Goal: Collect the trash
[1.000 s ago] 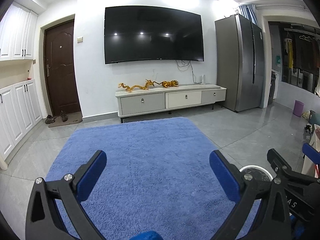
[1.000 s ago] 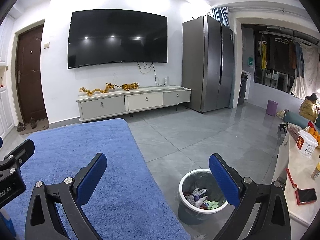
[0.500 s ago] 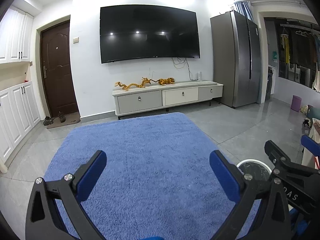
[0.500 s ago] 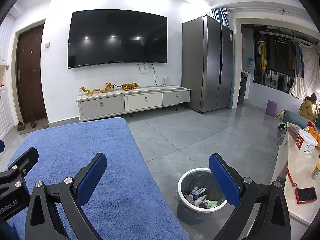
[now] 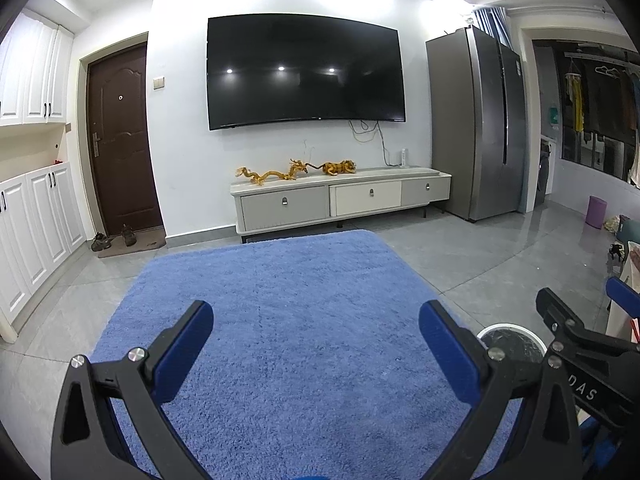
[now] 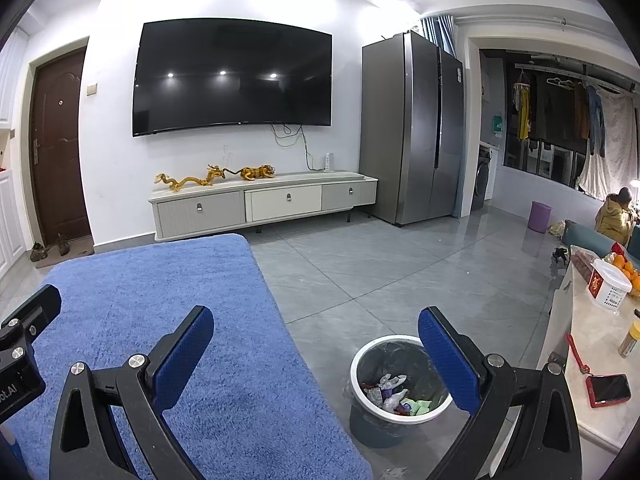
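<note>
Both my left gripper (image 5: 316, 356) and right gripper (image 6: 316, 356) are spread wide and empty over the blue rug (image 5: 304, 320), trash bin (image 6: 400, 388) sits on the tile just right of it with wrappers inside, so I'd scan the floor for loose scraps before committing.

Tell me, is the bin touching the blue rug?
Apart. The right wrist view shows a strip of grey floor between the bin and the rug's edge.

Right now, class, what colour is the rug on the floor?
Blue; the rug shows best in the left wrist view.
</note>
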Tool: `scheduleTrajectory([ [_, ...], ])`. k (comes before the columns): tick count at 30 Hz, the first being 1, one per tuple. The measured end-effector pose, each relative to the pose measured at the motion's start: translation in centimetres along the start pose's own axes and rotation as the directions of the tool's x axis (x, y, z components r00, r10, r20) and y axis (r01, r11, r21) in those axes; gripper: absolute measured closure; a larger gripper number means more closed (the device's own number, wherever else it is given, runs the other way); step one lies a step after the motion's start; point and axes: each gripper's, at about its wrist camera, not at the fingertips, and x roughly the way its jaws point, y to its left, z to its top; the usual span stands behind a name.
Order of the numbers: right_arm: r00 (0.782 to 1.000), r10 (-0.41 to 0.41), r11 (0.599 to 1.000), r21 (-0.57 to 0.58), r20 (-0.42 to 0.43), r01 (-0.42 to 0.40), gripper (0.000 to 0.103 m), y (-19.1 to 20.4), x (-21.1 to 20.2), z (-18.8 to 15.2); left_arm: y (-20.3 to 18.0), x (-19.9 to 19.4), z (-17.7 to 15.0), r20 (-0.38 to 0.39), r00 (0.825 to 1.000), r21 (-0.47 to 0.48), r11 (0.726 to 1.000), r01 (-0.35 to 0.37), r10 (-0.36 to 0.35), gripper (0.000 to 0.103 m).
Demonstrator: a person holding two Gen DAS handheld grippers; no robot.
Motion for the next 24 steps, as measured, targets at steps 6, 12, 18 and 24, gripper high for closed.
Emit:
scheduleTrajectory([
  [6, 1.0, -0.003, 1.0, 0.0, 0.0, 0.003, 0.0, 0.1, 0.01, 0.04, 0.08, -0.01, 0.0, -0.003, 1.0, -0.004, 1.0, -0.001, 0.001, 0.0],
  [12, 1.0, -0.005, 1.0, 0.002, 0.0, 0.005, 0.0, 0.0, -0.03, 0.03, 0.18, -0.02, -0.03, -0.001, 1.0, -0.006, 1.0, -0.007, 0.007, 0.0],
  [18, 1.0, -0.013, 1.0, 0.004, 0.0, 0.013, 0.0, -0.02, -0.17, -0.02, 0.67, 0.08, -0.12, -0.007, 1.0, -0.025, 1.0, -0.015, 0.015, 0.0],
  [24, 1.0, -0.015, 1.0, 0.0, 0.002, 0.015, 0.0, 0.05, -0.41, -0.05, 0.86, 0.18, -0.18, -0.014, 1.0, -0.032, 0.999, -0.015, 0.015, 0.0],
])
